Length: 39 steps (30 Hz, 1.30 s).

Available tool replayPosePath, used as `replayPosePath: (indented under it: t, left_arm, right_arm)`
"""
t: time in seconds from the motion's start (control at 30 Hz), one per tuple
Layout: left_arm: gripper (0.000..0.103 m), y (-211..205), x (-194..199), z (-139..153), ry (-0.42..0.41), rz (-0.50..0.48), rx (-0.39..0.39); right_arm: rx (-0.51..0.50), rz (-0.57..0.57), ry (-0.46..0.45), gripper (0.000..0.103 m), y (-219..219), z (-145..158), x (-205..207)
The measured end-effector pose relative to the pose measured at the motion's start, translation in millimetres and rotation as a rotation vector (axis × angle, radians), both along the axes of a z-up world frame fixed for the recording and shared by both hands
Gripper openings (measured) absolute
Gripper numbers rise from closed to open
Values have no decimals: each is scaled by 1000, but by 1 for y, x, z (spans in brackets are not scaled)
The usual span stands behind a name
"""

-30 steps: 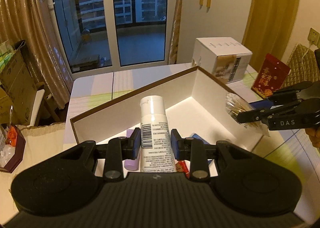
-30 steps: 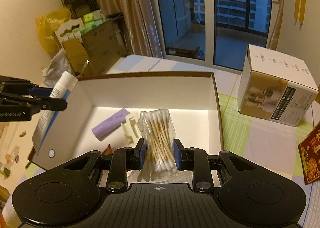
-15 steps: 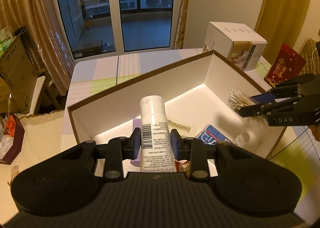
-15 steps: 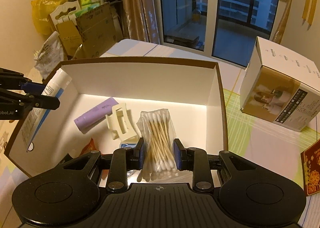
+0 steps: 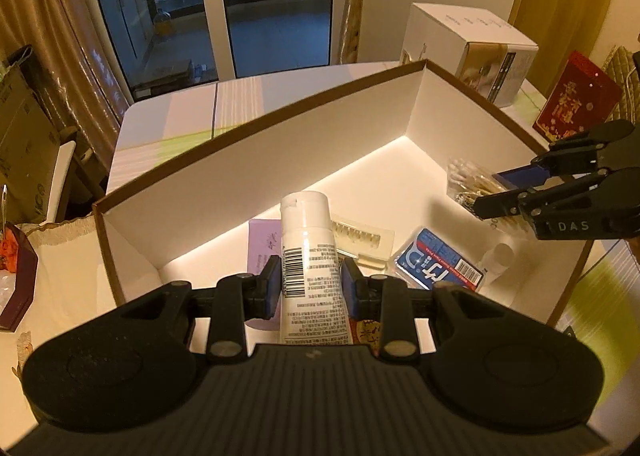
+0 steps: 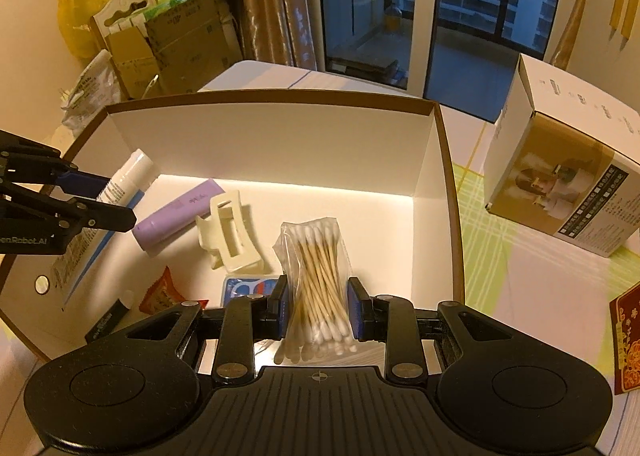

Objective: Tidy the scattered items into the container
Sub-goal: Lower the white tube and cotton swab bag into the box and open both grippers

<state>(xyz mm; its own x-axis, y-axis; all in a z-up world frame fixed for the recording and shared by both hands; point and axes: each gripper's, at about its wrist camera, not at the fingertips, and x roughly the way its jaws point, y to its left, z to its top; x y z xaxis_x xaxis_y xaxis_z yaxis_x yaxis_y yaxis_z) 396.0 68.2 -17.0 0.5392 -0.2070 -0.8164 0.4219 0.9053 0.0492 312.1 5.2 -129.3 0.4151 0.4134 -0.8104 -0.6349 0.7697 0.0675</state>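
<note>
From my left wrist camera, my left gripper is clamped across the middle of a white tube, cap pointing away from me and down into the box. I grip it at the barcode so it hangs balanced and goes in cap first. The tube hangs over the near left part of the box floor. Under and around it lie a lilac tube, a cream hair claw and a blue packet, with a small clear bottle beside the packet. Off to the side my right gripper reaches in over the far wall with its load.

From my right wrist camera, my right gripper is squeezed onto a clear bag of cotton swabs, pads pressing the sides so the sticks stay bundled and upright. The bag hangs over the bare right part of the floor, which I judge the best landing spot. Left of it lie the hair claw, the lilac tube, the blue packet, a red snack sachet and a dark stick. Outside the box a printed carton stands on the table.
</note>
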Motion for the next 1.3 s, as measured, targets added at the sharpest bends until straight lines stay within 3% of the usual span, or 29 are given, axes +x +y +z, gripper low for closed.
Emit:
replayPosePath:
  t: [0.53, 0.9, 1.03, 1.1, 1.3]
  left_arm:
    - [27, -2, 24, -32, 71, 41, 18]
    - [27, 5, 25, -27, 44, 56, 15]
    - [27, 6, 23, -26, 46, 60, 12]
    - [28, 7, 21, -25, 47, 62, 13]
    - [33, 7, 16, -21, 44, 66, 12]
  right_arm:
    - [-20, 15, -7, 32, 8, -6, 9]
    - [-36, 31, -23, 32, 12, -9, 12]
    - [6, 78, -55, 84, 15, -4, 5]
    - [-5, 94, -85, 84, 18, -2, 1]
    - [0, 93, -39, 84, 16, -2, 2]
